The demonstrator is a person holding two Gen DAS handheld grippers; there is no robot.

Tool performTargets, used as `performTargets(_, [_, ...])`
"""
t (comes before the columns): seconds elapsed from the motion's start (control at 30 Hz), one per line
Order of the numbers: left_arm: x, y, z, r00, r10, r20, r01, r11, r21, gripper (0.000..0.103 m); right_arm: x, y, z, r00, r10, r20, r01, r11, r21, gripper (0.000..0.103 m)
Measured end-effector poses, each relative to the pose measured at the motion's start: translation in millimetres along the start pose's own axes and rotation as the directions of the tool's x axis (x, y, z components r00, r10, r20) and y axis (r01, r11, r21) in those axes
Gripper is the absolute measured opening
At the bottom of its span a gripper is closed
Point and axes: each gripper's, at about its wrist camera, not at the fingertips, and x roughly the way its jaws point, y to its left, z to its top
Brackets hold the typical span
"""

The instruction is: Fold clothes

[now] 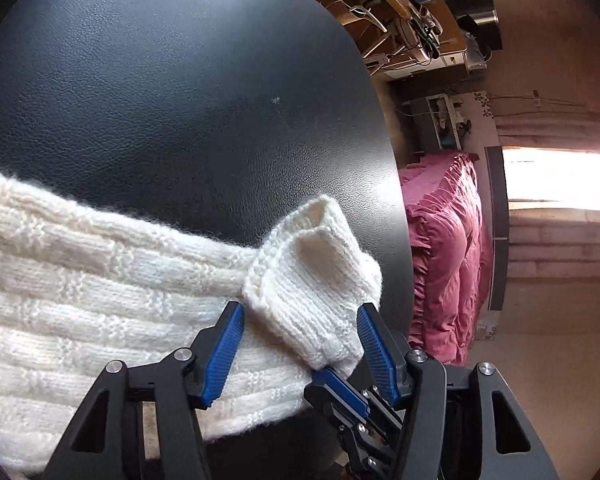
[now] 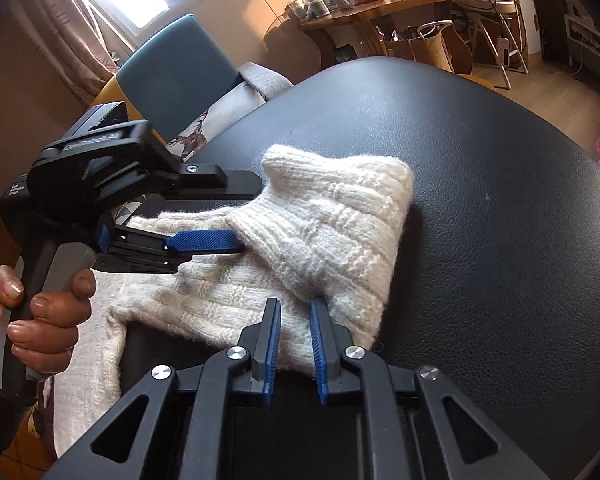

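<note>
A cream cable-knit sweater (image 2: 320,240) lies partly folded on the black leather-textured table (image 2: 500,200), its near-left part spilling over the table edge. The right wrist view alone shows the person's hand (image 2: 36,312) squeezing the handle of the left gripper (image 2: 240,216), which reaches in from the left with the knit between its fingers, and shows the right gripper (image 2: 296,312) with its jaws narrowly parted over a raised fold of the sweater, not clearly pinching it. Only the left wrist view shows that the left gripper's jaws stand wide around the ribbed cuff (image 1: 316,272), with a pink ruffled bedspread (image 1: 448,260) beyond the table's far right edge.
</note>
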Motion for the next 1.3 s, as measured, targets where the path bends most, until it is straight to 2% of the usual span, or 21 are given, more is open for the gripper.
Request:
performTargets(0.03, [2.5, -0.3, 0.4, 1.0, 0.027, 0.004, -0.027, 1.0, 0.003, 0.025, 0.3, 0.7, -0.4, 1.0, -0.001, 0.003, 0.001, 1.0, 0.001, 0.014])
performTargets(0.1, [4.0, -2.8, -1.3, 0.997, 0.071, 0.023, -0.071, 0.997, 0.034, 0.008, 0.4, 3.1, -1.4, 1.0, -0.002, 0.009, 0.002, 1.0, 0.004, 0.018])
performTargets(0.17, [1.2, -6.8, -3.6, 0.994, 0.093, 0.049, -0.096, 0.994, 0.06, 0.007, -1.9, 5.7, -2.8, 1.0, -0.003, 0.02, 0.003, 1.0, 0.009, 0.022])
performTargets(0.27, [-16.4, -17.1, -6.9, 0.991, 0.075, 0.108, -0.085, 0.992, 0.089, 0.007, -16.1, 5.8, -7.0, 0.998, 0.001, 0.069, -0.004, 0.999, 0.033, 0.023])
performTargets(0.33, [-37.5, -29.0, -5.3, 0.987, 0.035, 0.158, -0.052, 0.994, 0.101, 0.007, -25.2, -2.2, -12.0, 0.994, 0.059, 0.093, -0.069, 0.992, 0.109, 0.025])
performTargets(0.4, [-61.4, -43.0, -1.0, 0.979, -0.017, 0.205, -0.005, 0.994, 0.107, 0.007, -30.9, -15.1, -19.4, 0.982, 0.155, 0.111, -0.177, 0.959, 0.224, 0.028])
performTargets(0.47, [-90.5, -54.7, 1.5, 0.966, -0.073, 0.248, 0.043, 0.992, 0.122, 0.007, -30.9, -30.6, -28.2, 0.954, 0.267, 0.139, -0.3, 0.881, 0.367, 0.031])
performTargets(0.5, [-105.5, -60.7, 2.2, 0.96, -0.086, 0.268, 0.049, 0.989, 0.141, 0.007, -29.2, -37.7, -33.5, 0.934, 0.318, 0.166, -0.358, 0.824, 0.439, 0.032])
performTargets(0.6, [-146.2, -75.7, 4.1, 0.941, -0.1, 0.324, 0.04, 0.981, 0.188, 0.007, -19.3, -48.4, -49.3, 0.859, 0.436, 0.268, -0.505, 0.637, 0.583, 0.048])
performTargets(0.63, [-158.2, -78.1, 3.0, 0.936, -0.103, 0.336, 0.036, 0.979, 0.199, 0.007, -15.7, -46.9, -53.1, 0.837, 0.46, 0.297, -0.538, 0.585, 0.607, 0.059])
performTargets(0.67, [-170.1, -80.5, 1.8, 0.932, -0.107, 0.347, 0.034, 0.977, 0.211, 0.007, -12.2, -43.5, -55.7, 0.811, 0.485, 0.325, -0.57, 0.536, 0.623, 0.064])
performTargets(0.8, [-218.6, -86.3, -10.2, 0.9, -0.14, 0.413, 0.035, 0.967, 0.253, 0.007, 5.0, -19.7, -58.6, 0.684, 0.586, 0.434, -0.691, 0.33, 0.643, 0.092])
performTargets(0.87, [-244.3, -83.5, -18.9, 0.88, -0.167, 0.445, 0.047, 0.962, 0.268, 0.007, 18.4, -6.0, -59.7, 0.633, 0.608, 0.479, -0.72, 0.236, 0.652, 0.093])
performTargets(0.93, [-270.5, -78.8, -27.8, 0.858, -0.19, 0.477, 0.055, 0.958, 0.282, 0.007, 35.6, 6.9, -62.3, 0.595, 0.613, 0.519, -0.73, 0.143, 0.668, 0.096])
performTargets(1.03, [-302.5, -67.3, -35.4, 0.836, -0.203, 0.51, 0.061, 0.958, 0.282, 0.007, 64.6, 28.7, -66.7, 0.556, 0.604, 0.571, -0.721, 0.009, 0.693, 0.097])
performTargets(1.1, [-319.5, -62.4, -39.7, 0.822, -0.204, 0.532, 0.061, 0.96, 0.274, 0.007, 84.3, 45.5, -67.2, 0.529, 0.598, 0.602, -0.719, -0.061, 0.692, 0.097])
performTargets(1.2, [-338.8, -55.4, -46.5, 0.807, -0.241, 0.54, 0.098, 0.955, 0.279, 0.007, 109.7, 70.9, -67.7, 0.517, 0.58, 0.629, -0.703, -0.13, 0.699, 0.097])
performTargets(1.3, [-359.8, -50.2, -59.0, 0.781, -0.27, 0.563, 0.11, 0.947, 0.302, 0.007, 131.2, 88.4, -68.9, 0.531, 0.567, 0.63, -0.678, -0.162, 0.717, 0.097])
